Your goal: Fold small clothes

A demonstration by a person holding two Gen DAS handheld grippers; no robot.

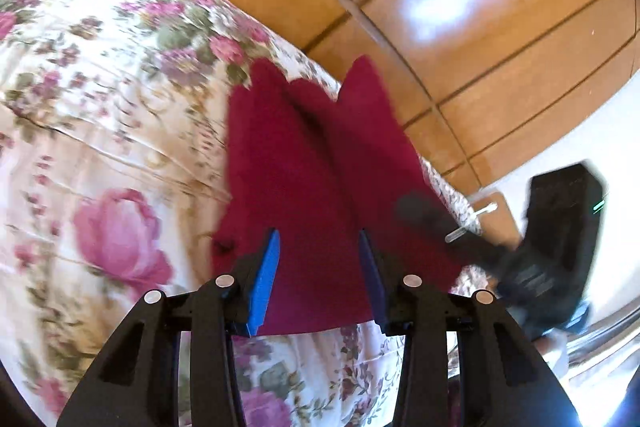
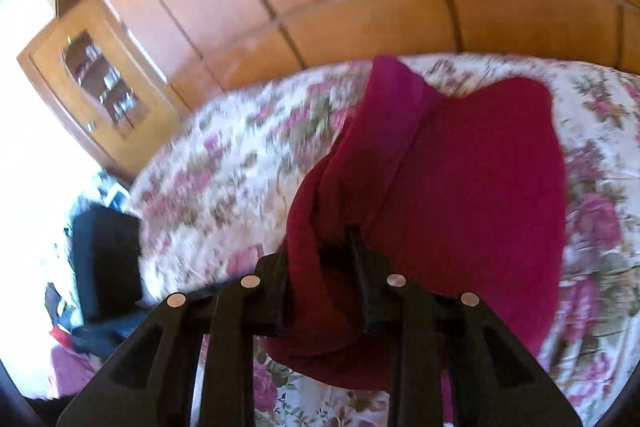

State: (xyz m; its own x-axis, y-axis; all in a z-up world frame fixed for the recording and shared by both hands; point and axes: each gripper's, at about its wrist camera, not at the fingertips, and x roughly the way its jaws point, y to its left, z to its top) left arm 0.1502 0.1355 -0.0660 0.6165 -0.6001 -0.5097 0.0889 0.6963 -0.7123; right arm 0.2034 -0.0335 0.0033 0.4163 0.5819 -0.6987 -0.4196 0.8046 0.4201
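Note:
A dark red garment (image 1: 304, 155) hangs lifted above the floral bedspread (image 1: 100, 107). My left gripper (image 1: 320, 239) is shut on its near edge, the cloth filling the gap between the blue pads (image 1: 268, 267). At the right of the left wrist view, my right gripper (image 1: 436, 223) shows as a blurred black shape gripping the garment's right edge. In the right wrist view the red garment (image 2: 472, 187) is bunched between the black fingers of my right gripper (image 2: 320, 251), which is shut on it. The cloth drapes over and hides the left finger's tip.
Wooden wardrobe panels (image 1: 460, 27) rise behind the bed. A glass-door wooden cabinet (image 2: 104, 87) stands at the left of the right wrist view, with a black box-like object (image 2: 106, 259) and scattered clothes beside the bed edge. The bedspread (image 2: 224, 163) spreads under the garment.

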